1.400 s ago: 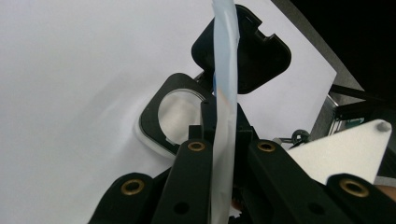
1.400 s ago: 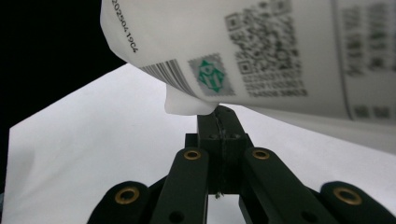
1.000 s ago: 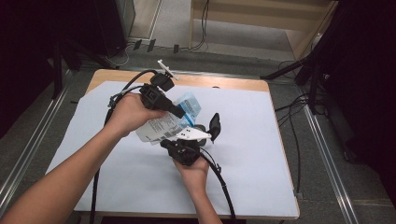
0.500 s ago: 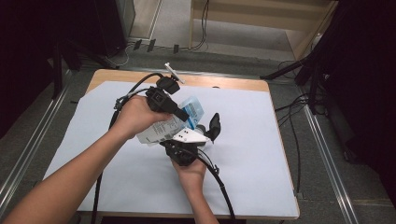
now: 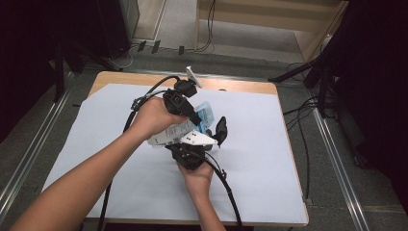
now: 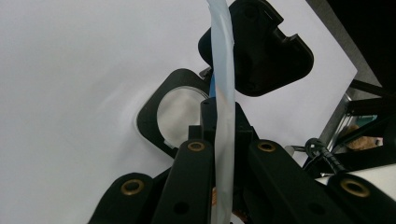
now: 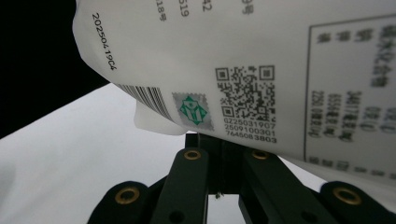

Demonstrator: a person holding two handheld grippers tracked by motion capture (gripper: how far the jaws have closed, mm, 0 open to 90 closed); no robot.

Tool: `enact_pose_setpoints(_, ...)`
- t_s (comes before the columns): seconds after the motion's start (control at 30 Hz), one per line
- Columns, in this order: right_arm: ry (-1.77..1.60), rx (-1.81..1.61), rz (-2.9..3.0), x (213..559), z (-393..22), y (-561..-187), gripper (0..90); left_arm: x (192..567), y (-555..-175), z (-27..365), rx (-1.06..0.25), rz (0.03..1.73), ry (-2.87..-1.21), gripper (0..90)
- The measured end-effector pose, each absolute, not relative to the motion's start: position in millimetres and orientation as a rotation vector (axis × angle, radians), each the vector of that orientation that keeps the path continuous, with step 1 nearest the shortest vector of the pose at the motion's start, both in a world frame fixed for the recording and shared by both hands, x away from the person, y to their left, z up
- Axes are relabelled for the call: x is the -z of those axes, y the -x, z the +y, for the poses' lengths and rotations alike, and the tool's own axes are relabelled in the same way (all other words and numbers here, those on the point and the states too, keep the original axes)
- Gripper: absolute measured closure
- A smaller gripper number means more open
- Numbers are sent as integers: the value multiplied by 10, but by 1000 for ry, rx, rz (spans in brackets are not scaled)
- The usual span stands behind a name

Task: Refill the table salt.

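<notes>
Held above the middle of the table (image 5: pixel 269 192): a white printed packet (image 5: pixel 175 134) with a blue end, caught between both grippers. Left gripper (image 5: pixel 197 118) approaching from the far left, jaws drawn in on the packet's blue end; in the left gripper view, packet edge (image 6: pixel 223 93) seen edge-on, running up between the two jaws, which press it on both sides. Right gripper (image 5: pixel 211 137) set just near and right of the left one, directly under the packet, pointing away toward the far side; one black jaw standing off to the right of the packet. In the right gripper view, packet face (image 7: pixel 261 70) with QR code, barcode and printed text hanging across the top, lower edge dipping behind the jaw tips; jaws close together, grip on the packet not confirmable from this view. Both hands wrapped round the gripper bodies, left hand (image 5: pixel 154 118) far and left, right hand (image 5: pixel 196 178) near. Table covered by a white sheet (image 5: pixel 96 144), wooden top exposed along the far edge. Grey floor around, rails on the left and right, cables beyond the far edge and at the right. Bare sheet on all sides of the grippers, widest at right and near left.
</notes>
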State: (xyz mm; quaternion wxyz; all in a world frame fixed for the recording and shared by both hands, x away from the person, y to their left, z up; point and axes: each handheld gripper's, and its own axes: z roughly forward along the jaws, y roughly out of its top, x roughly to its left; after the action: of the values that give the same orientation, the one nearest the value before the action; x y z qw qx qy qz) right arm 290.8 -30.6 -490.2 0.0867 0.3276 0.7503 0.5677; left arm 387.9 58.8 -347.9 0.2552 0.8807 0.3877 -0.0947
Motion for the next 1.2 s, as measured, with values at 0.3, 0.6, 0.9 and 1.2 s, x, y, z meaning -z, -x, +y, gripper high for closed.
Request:
enact_pose_setpoints(0.3,-1004,-1750,2192,4881,-324,-2932,900,3467,-3885,413,217,1056,-2454,900)
enact_pose_setpoints(0.6,-1047,-1774,2171,4871,-358,-2963,900,3475,-3937,327,214,1061,-2468,900)
enact_pose_setpoints(0.9,-1073,-1791,2158,4874,-366,-2998,900,3506,-3958,320,223,1060,-2440,887)
enact_pose_setpoints(1.2,-1086,-1803,2160,4887,-350,-3004,900,3533,-3965,323,222,1066,-2438,893)
